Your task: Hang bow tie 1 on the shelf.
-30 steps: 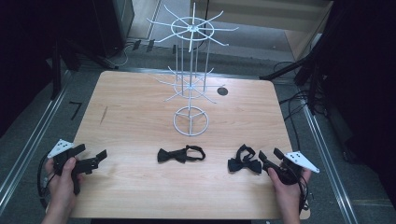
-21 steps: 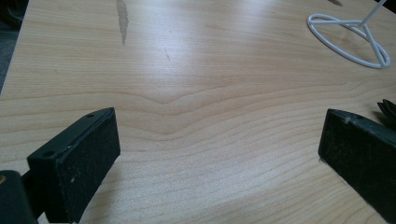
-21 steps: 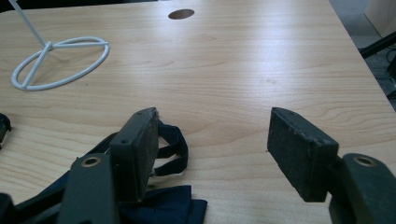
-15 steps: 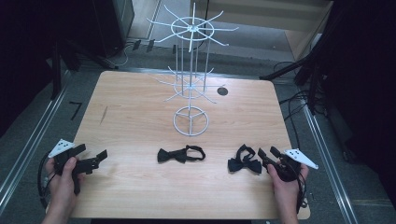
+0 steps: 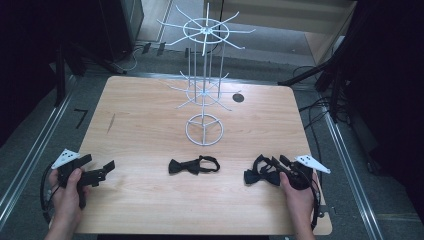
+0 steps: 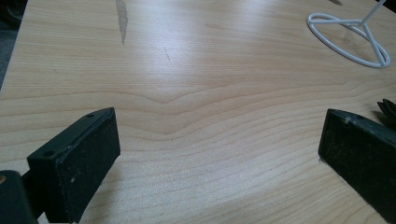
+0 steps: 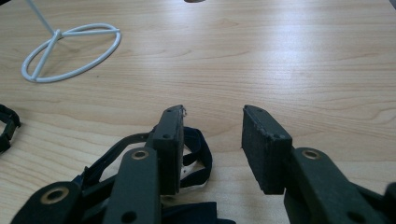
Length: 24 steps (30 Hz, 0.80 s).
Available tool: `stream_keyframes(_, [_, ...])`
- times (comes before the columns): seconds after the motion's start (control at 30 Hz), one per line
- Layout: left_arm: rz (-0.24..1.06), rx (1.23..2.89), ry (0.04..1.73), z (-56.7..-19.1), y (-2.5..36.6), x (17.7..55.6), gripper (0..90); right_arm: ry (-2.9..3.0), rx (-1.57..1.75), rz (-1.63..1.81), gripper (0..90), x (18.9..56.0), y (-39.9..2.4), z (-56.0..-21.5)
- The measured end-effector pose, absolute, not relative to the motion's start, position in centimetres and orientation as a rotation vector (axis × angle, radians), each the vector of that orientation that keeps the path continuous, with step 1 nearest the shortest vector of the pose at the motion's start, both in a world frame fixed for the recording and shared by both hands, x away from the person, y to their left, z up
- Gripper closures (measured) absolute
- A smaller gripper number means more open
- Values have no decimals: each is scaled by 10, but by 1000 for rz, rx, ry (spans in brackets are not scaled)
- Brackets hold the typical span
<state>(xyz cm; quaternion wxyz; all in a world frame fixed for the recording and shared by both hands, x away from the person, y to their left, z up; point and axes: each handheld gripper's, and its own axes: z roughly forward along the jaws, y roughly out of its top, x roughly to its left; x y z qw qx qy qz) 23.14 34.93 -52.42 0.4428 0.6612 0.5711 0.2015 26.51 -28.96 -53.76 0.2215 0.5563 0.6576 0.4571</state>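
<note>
Two black bow ties lie near the front edge of the wooden table point(image 5: 140, 125): one in the middle point(image 5: 192, 166), one to the right point(image 5: 261, 173). My right gripper point(image 5: 278, 163) is down at the right bow tie. In the right gripper view its jaws point(image 7: 212, 116) have just been closing, and bare wood still shows between them. The bow tie's strap point(image 7: 200, 145) loops around the left jaw and no pad presses on it. My left gripper point(image 5: 97, 163) rests at the front left with its jaws wide open point(image 6: 217, 126) over bare wood.
A tall white wire rack point(image 5: 205, 75) with spoked hooks stands at the table's centre on a ring base point(image 5: 204, 131) point(image 7: 58, 33) point(image 6: 314, 18). A small dark round spot point(image 5: 238, 97) sits behind it. Cables and metal rails run along the floor beside the table.
The right gripper has edged left onto the right bow tie and its jaws stand narrower than before. The left gripper and the middle bow tie have not moved.
</note>
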Motion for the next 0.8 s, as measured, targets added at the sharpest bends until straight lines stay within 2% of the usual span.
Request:
stream_keyframes(0.3, [496, 1639, 1417, -524, 350, 232, 0, 1862, 1486, 1268, 569, 269, -288, -541])
stream_keyframes(0.53, [497, 1640, 1415, -524, 349, 232, 0, 1818, 1576, 1318, 558, 272, -290, -543])
stream_keyframes(0.8, [491, 1635, 1416, -524, 350, 232, 0, 1856, 1604, 1285, 666, 274, -286, -545])
